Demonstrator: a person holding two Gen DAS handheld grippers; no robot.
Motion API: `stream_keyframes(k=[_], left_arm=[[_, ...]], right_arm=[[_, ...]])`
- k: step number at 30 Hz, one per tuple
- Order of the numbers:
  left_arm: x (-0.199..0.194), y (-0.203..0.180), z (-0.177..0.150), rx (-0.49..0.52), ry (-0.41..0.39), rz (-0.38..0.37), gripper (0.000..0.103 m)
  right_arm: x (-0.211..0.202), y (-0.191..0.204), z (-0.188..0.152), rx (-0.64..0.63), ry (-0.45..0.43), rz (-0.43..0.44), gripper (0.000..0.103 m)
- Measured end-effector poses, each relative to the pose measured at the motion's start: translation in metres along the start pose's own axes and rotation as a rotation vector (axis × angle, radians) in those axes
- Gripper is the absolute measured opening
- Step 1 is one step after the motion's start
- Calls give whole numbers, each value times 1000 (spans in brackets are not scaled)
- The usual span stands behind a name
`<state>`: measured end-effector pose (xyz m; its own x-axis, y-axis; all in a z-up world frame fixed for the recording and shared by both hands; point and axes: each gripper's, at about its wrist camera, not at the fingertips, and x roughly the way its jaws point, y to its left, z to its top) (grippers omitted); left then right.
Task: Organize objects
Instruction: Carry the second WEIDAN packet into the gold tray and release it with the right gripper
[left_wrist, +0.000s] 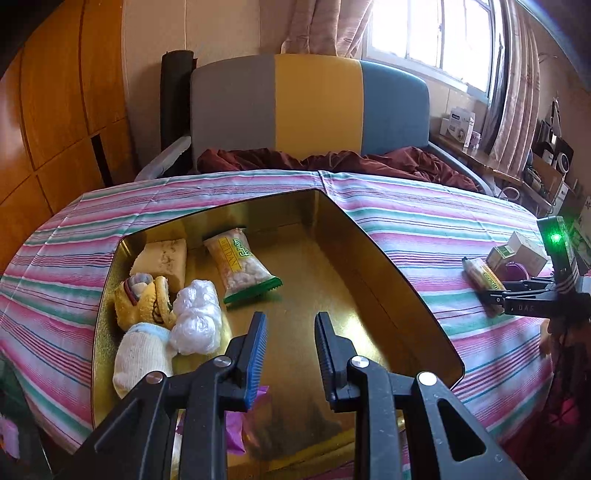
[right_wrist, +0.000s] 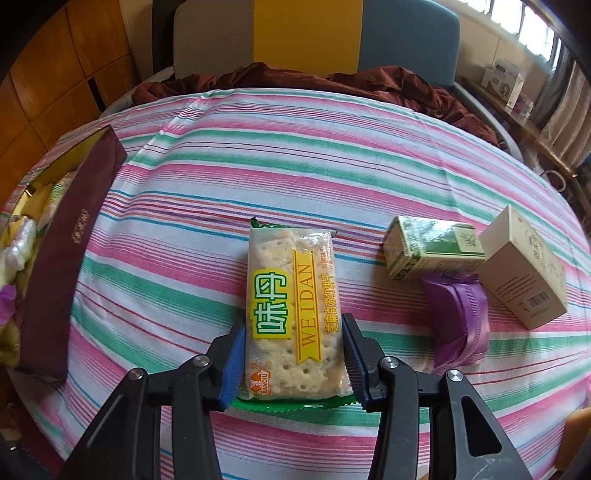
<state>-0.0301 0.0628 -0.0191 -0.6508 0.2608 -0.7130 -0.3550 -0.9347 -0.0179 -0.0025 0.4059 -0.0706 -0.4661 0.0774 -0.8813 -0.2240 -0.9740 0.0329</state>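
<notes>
A gold tin box (left_wrist: 388, 280) lies open on the striped cloth; its dark red side shows in the right wrist view (right_wrist: 66, 258). In it lie a cracker packet (left_wrist: 242, 267), a pale cake bar (left_wrist: 162, 258), a yellow plush toy (left_wrist: 144, 301), a white sock (left_wrist: 142, 354) and a crumpled white plastic bag (left_wrist: 197, 315). My left gripper (left_wrist: 290, 354) is open and empty above the box. My right gripper (right_wrist: 295, 363) has its jaws on both sides of a Weidan cracker packet (right_wrist: 291, 306) that lies on the cloth; it also shows in the left wrist view (left_wrist: 484, 278).
To the right of the packet lie a green carton (right_wrist: 432, 249), a purple wrapped item (right_wrist: 458, 323) and a cream box (right_wrist: 524, 266). A purple wrapper (left_wrist: 236, 421) lies in the near end of the tin. Behind the table stand a chair (left_wrist: 310, 107) and dark red bedding (right_wrist: 332, 79).
</notes>
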Motion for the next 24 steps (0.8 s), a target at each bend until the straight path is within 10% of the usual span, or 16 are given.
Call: stream_keyframes(k=[12, 24], left_arm=[[-11, 31, -7, -77, -13, 19, 26], [-27, 98, -20, -235, -32, 118, 26]], right_arm=[[-35, 30, 5, 86, -41, 260, 48], [-71, 179, 26, -162, -100, 424, 48]])
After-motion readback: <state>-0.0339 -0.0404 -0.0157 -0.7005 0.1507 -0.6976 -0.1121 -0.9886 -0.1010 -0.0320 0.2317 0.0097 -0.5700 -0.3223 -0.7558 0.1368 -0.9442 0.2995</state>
